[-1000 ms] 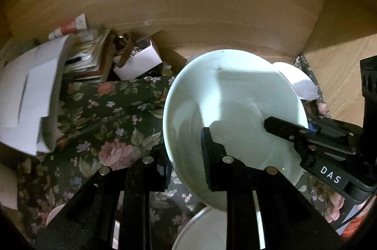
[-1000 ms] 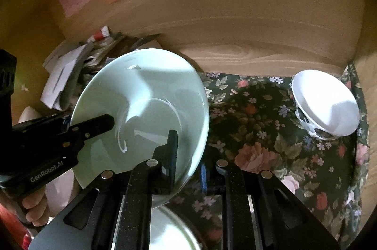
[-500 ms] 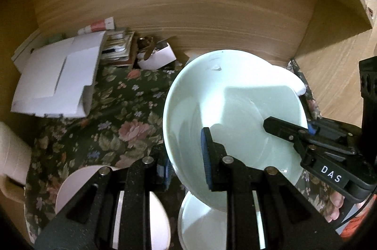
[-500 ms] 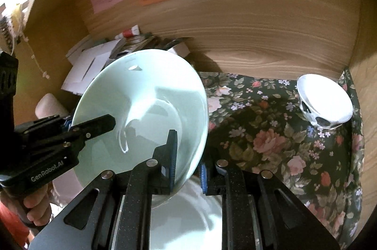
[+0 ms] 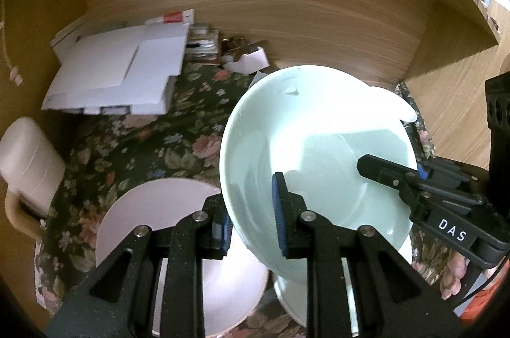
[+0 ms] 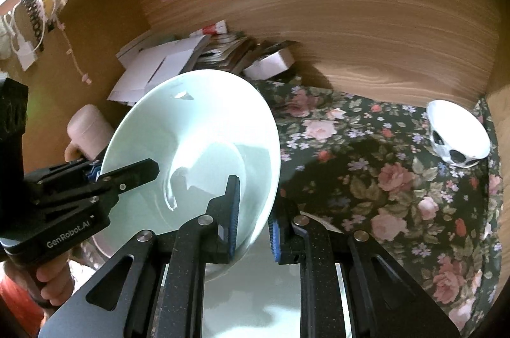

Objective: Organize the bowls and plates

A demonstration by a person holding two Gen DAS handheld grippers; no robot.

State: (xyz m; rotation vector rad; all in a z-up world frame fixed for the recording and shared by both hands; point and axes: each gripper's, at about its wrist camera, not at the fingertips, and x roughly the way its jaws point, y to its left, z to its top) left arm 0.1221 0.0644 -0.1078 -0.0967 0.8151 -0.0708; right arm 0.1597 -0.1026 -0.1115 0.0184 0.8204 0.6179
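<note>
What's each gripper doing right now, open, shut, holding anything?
Left gripper: shut on the rim of the pale green bowl.
Right gripper: shut on the same bowl's opposite rim.

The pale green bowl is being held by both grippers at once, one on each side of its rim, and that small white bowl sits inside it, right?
Not quite. Both grippers do clamp the pale green bowl, left gripper and right gripper on opposite rims. But the small white bowl is not inside it: the right wrist view shows it apart, on the floral cloth by the far right corner.
</note>
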